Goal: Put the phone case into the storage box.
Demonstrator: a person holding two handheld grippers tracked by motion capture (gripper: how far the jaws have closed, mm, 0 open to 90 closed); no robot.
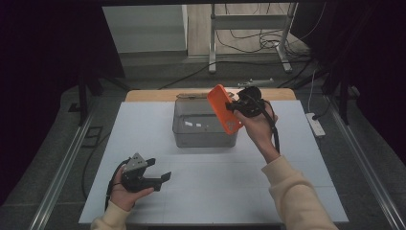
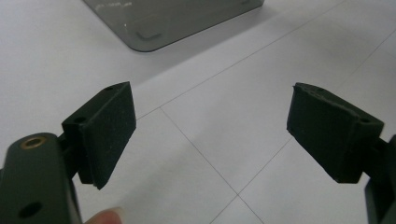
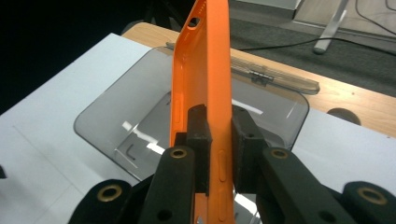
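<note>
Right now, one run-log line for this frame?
right hand-held gripper: shut on orange phone case | case: above clear box | left hand-held gripper: open, empty, over table

White table sheet (image 1: 215, 191) fills centre of the high view, thin grid lines on it. Wooden tabletop edge (image 1: 153, 95) shows along its top side. Power strip (image 1: 316, 124) sits at right of frame, just off the sheet's edge. Metal stand (image 1: 249, 24) at top centre, legs on the floor, loose cables (image 1: 253, 40) tangled around them. Small grey tool-like item (image 1: 256, 82) lies on the floor just above the wood edge; can't tell what it is.
</note>
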